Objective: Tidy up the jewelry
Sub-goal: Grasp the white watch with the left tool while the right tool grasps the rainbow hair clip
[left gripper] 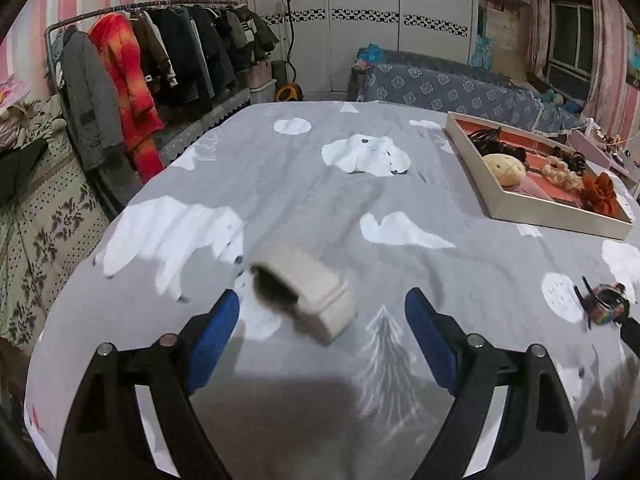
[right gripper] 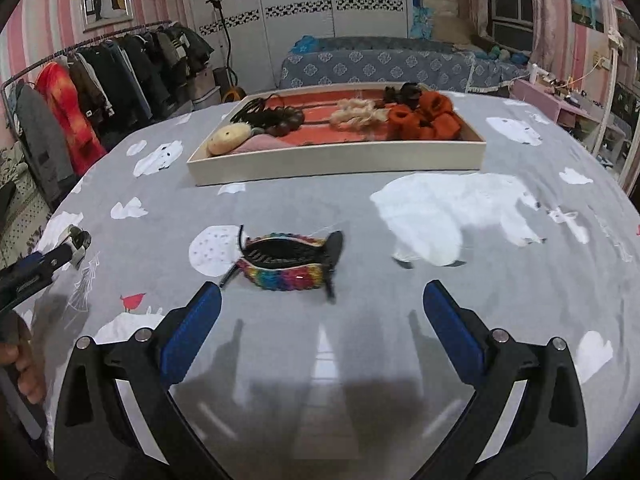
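- Right now, two hair clips lie on the tabletop, which has a gray cloth with white bears on it.
- The beige clip lies just in front of the left hand-held gripper. It looks blurry, so its exact shape is hard to tell.
- The rainbow clip lies just in front of the right hand-held gripper.
- Farther back sits the white tray with a red floor. It already has hair ties and clips in it.
- The step, I think, is to pick up each clip so it can go in the tray.
- To do it well, each gripper should go lower, put one finger on each side of its clip, and squeeze the middle part gently.
- A slow, soft squeeze is best, because a clip could slide on the smooth cloth or pop open.
- The left gripper's fingers are wide apart. They hold nothing and do not touch the beige clip.
- The right gripper's fingers are spread very wide too. They hold nothing, and the rainbow clip lies just past their tips.
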